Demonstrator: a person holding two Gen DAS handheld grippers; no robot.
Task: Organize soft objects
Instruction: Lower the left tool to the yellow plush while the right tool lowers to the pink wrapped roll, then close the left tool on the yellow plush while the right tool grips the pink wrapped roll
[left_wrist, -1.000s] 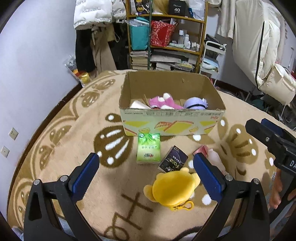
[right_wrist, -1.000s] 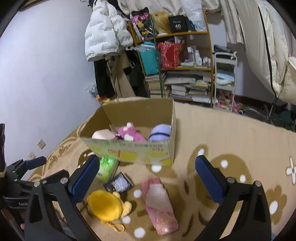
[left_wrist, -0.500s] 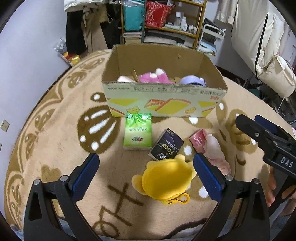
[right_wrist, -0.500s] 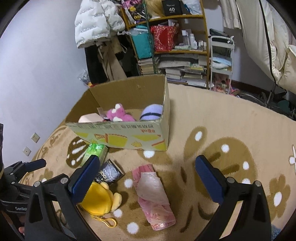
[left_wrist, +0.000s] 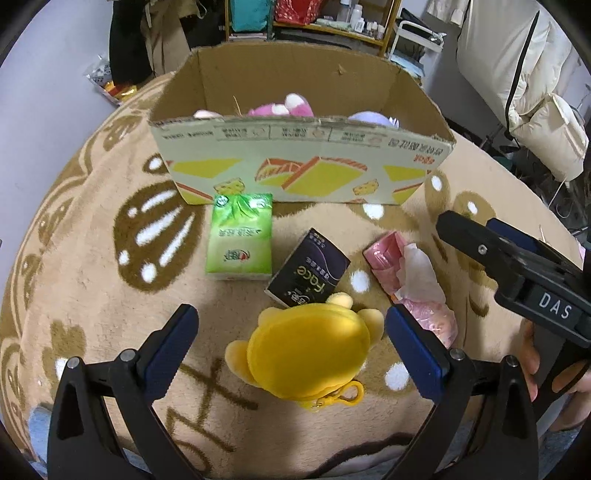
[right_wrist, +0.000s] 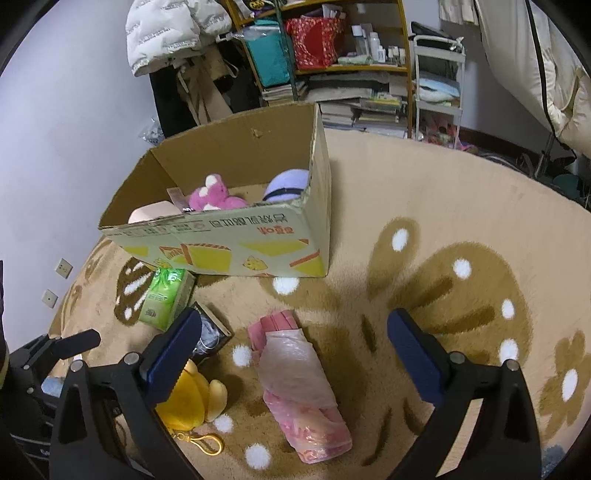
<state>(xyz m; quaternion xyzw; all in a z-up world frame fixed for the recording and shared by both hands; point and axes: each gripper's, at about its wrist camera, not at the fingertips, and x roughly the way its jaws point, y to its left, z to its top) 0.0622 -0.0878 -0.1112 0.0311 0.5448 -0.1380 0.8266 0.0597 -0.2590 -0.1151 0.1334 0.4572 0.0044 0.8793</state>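
A yellow plush pouch (left_wrist: 308, 354) with a clip lies on the rug between the wide-open fingers of my left gripper (left_wrist: 291, 339); it also shows in the right wrist view (right_wrist: 188, 400). My right gripper (right_wrist: 291, 354) is open above a pink tissue pack (right_wrist: 301, 387), which also shows in the left wrist view (left_wrist: 410, 280). A green tissue pack (left_wrist: 240, 236) and a black packet (left_wrist: 308, 269) lie in front of the cardboard box (left_wrist: 303, 166). The box holds a pink plush (right_wrist: 214, 194), a purple ball (right_wrist: 286, 184) and a pale item.
The brown-patterned beige rug (right_wrist: 443, 240) covers the floor. A shelf (right_wrist: 343, 66) with books and bags stands behind the box, with hanging coats (right_wrist: 170, 33) to its left. White bedding (left_wrist: 535, 110) lies at the right.
Both grippers have come lower and closer to the rug. The yellow pouch now sits between my left fingers, and the pink pack sits between my right ones. Nothing has been grasped.
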